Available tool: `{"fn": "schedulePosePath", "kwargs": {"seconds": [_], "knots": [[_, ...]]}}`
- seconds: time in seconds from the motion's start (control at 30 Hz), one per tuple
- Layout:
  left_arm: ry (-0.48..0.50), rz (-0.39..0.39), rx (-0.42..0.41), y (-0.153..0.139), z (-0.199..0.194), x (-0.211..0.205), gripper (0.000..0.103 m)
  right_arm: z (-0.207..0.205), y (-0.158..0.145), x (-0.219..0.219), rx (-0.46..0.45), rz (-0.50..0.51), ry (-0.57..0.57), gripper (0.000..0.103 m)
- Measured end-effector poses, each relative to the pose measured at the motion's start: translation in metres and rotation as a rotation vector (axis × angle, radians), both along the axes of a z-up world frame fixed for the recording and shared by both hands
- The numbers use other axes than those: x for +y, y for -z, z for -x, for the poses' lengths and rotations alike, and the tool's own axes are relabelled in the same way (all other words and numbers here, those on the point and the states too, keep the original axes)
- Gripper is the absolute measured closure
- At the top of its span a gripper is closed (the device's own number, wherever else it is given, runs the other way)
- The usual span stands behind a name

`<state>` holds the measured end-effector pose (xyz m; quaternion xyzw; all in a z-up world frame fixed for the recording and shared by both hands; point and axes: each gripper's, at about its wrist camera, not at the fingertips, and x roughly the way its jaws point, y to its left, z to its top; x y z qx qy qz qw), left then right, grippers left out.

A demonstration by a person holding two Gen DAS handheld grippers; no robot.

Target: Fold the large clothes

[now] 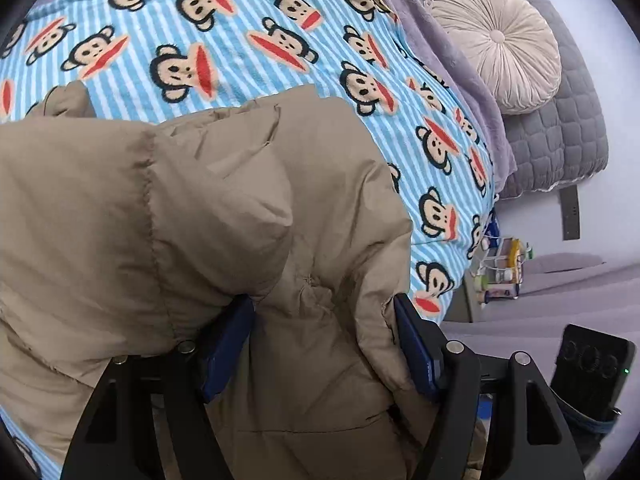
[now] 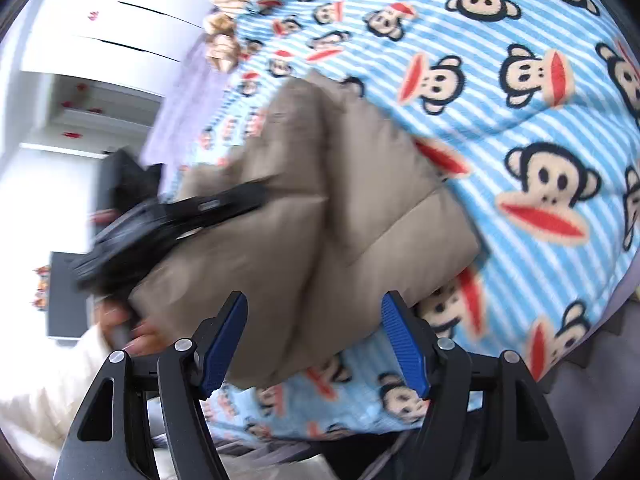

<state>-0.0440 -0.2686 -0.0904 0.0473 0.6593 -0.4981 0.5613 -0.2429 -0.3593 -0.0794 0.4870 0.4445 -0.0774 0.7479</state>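
We see a bed covered by a blue-and-white striped fleece blanket (image 1: 240,32) printed with cartoon monkey faces. On it lies a tan quilted puffer jacket (image 1: 180,208), bunched and partly folded near the bed's front edge.

Our left gripper (image 1: 324,344) has its jaws standing wide, with a puffy fold of the jacket bulging between the blue pads (image 1: 416,352); the fabric brushes them, but we judge it is not clamped. Our right gripper (image 2: 314,344) also has its jaws wide open and holds nothing; the jacket's lower edge lies just beyond and between its pads. The right wrist view is blurred, and shows the left gripper and a hand at the jacket's far side.

A round cream pleated cushion (image 1: 496,44) rests on a grey quilted cover (image 1: 560,136) well apart from the jacket.

We judge the jacket light, soft and springy, with a slick shell that tends to puff back open. The stitched seams, hem or corners would give the firmest hold.
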Motion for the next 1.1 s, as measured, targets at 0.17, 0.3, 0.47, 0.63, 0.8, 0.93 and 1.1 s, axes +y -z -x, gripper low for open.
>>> {"fn": "schedulePosePath", "kwargs": {"seconds": [0.17, 0.3, 0.47, 0.63, 0.8, 0.93, 1.1], "knots": [[-0.027, 0.026, -0.159, -0.035, 0.002, 0.006, 0.032, -0.001, -0.011, 0.016, -0.083, -0.061, -0.107, 0.027], [-0.153, 0.03, -0.47, -0.075, -0.016, 0.05, 0.032, -0.038, 0.001, 0.021, 0.048, 0.078, -0.092, 0.067], [-0.285, -0.138, -0.553, -0.041, -0.061, 0.09, 0.032, -0.046, 0.006, 0.018, 0.154, 0.266, -0.093, 0.088], [-0.263, -0.149, -0.587, -0.012, -0.058, 0.044, 0.032, -0.028, 0.028, 0.006, 0.19, 0.248, -0.053, 0.088], [-0.198, -0.16, -0.639, 0.006, -0.041, -0.019, 0.032, -0.012, 0.051, -0.013, 0.229, 0.244, 0.01, 0.088], [-0.196, -0.19, -0.641, 0.016, -0.037, -0.037, 0.032, 0.001, 0.075, -0.038, 0.223, 0.184, 0.066, 0.088], [-0.189, -0.198, -0.647, 0.023, -0.038, -0.035, 0.03, 0.002, 0.069, -0.058, 0.239, 0.083, 0.042, 0.083]]}}
